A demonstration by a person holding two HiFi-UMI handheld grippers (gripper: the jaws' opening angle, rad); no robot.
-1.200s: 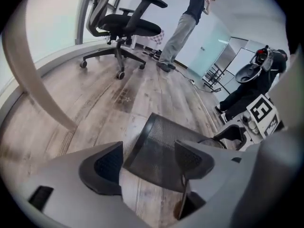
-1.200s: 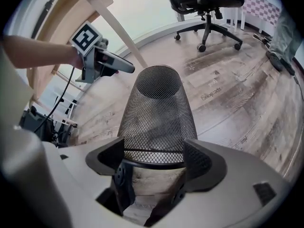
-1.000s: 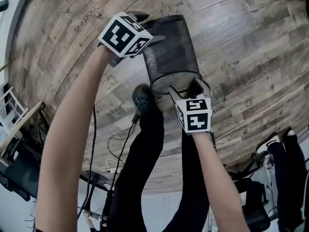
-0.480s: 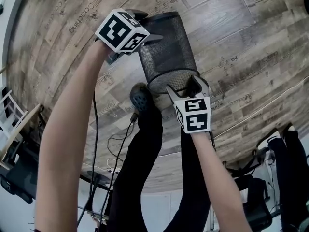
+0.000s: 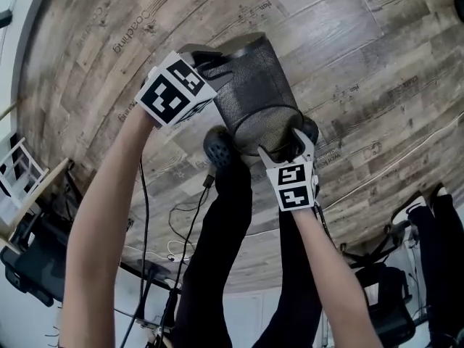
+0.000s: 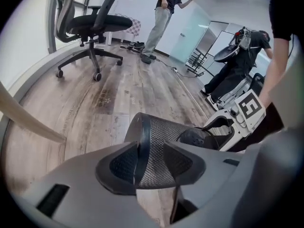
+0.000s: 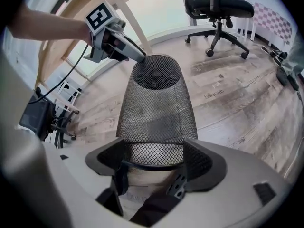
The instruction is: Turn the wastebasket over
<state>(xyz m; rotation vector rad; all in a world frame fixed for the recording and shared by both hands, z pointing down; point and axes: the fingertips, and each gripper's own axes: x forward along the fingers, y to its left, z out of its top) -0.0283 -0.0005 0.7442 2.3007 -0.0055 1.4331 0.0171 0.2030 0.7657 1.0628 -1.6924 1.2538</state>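
Observation:
A black mesh wastebasket hangs tilted on its side over the wood floor, held at both ends. My left gripper is at its far end. In the left gripper view its jaws are closing, and the pads press on the basket's dark edge band and mesh wall. My right gripper is at the near end by my legs. In the right gripper view its wide-set jaws clasp the wastebasket across its near rim. The left gripper shows at the basket's far end.
My legs and a dark shoe are just below the basket, with cables on the floor beside them. A black office chair and a standing person are farther off. Another chair and a wooden table leg stand nearby.
My left gripper has moved down and left in the head view, toward me, taking the basket's far end with it. The right gripper and the near rim have shifted slightly right.

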